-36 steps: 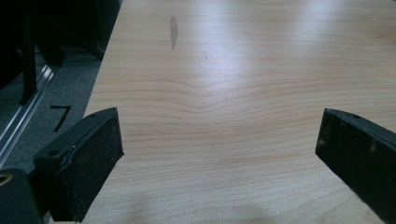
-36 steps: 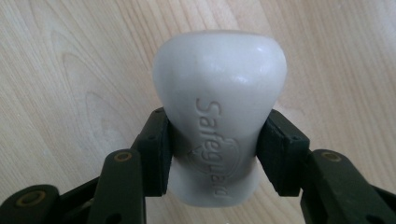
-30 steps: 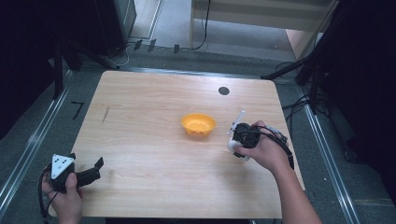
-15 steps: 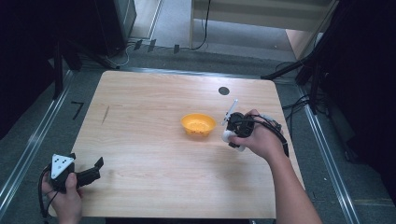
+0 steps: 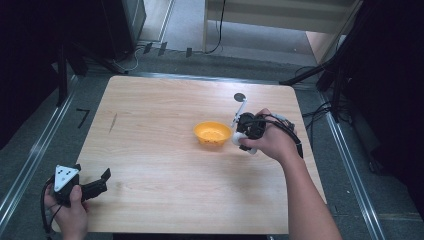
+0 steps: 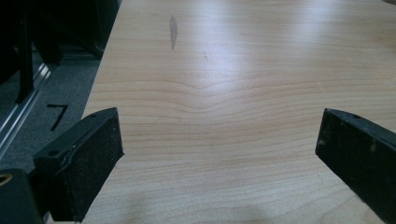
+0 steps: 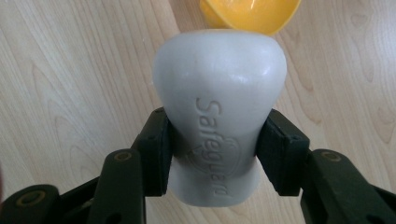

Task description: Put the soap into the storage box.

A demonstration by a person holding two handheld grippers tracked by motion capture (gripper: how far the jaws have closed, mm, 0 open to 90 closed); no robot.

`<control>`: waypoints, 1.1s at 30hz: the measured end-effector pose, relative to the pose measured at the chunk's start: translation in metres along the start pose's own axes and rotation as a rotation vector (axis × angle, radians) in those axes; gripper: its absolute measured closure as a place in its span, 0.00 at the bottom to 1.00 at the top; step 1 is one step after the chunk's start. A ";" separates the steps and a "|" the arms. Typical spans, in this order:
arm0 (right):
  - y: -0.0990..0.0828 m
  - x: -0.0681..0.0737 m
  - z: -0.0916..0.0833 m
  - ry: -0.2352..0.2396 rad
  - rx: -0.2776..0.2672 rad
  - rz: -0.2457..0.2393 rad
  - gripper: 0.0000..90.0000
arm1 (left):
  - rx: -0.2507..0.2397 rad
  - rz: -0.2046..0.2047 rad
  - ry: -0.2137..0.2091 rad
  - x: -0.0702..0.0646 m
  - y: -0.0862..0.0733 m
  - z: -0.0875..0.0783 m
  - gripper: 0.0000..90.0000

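**Soap bar clamped beside the orange bowl**

At the near left corner of the worktop point(image 5: 165, 190), the left hand point(image 5: 67, 215) holds the left hand-held gripper point(image 5: 102, 181) low over the wood, a grey three-cornered plate on its top. In the left gripper view its two black jaws stand wide apart with bare wood grain between them, touching nothing. On the grey floor just off the worktop's left edge a black mark point(image 6: 57, 115) reads like the figure 7.

Farther in and on the right side of the worktop, the right hand point(image 5: 270, 142) holds the right hand-held gripper point(image 7: 212, 154) just right of the orange bowl point(image 5: 212, 133). Its jaws are clamped on a white soap bar point(image 7: 218, 107), one black pad pressed against each side of the bar's narrowed waist. Raised lettering on the bar's face reads "Safeguard", running along its length. In the right gripper view the bar stands out from the jaws, and its broad far end overlaps the near rim of the orange bowl; whether the two touch cannot be told.

The orange bowl sits upright near the middle of the worktop. Beyond it, close to the far edge, lies a small dark round spot point(image 5: 239, 97) on the wood.
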State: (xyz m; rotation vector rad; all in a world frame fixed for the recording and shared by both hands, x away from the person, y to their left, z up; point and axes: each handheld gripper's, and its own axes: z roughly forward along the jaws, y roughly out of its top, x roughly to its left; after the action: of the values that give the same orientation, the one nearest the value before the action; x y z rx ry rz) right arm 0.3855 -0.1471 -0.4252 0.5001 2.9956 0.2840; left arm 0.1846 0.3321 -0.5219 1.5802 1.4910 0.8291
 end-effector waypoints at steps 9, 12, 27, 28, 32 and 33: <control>0.014 -0.002 -0.002 0.000 -0.006 -0.023 0.57 | -0.003 -0.005 -0.003 0.001 0.000 0.000 0.01; 0.018 -0.002 -0.001 0.001 -0.001 -0.030 0.57 | -0.003 -0.004 -0.004 0.001 0.000 0.000 0.01; 0.039 -0.009 -0.002 0.008 -0.012 -0.057 0.57 | -0.008 -0.011 -0.007 0.001 0.000 0.000 0.01; 0.040 -0.008 -0.002 0.010 -0.011 -0.051 0.57 | -0.009 -0.010 -0.007 0.001 0.000 0.000 0.01; 0.046 -0.010 0.000 0.011 -0.019 -0.069 0.57 | -0.009 -0.008 -0.007 0.001 0.000 0.000 0.01; 0.048 -0.009 0.000 0.014 -0.013 -0.060 0.57 | -0.008 -0.008 -0.007 0.001 0.000 0.000 0.01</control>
State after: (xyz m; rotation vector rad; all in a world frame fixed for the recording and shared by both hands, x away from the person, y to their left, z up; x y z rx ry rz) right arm 0.4091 -0.1054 -0.4155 0.4075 3.0133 0.3036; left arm 0.1846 0.3332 -0.5223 1.5685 1.4865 0.8234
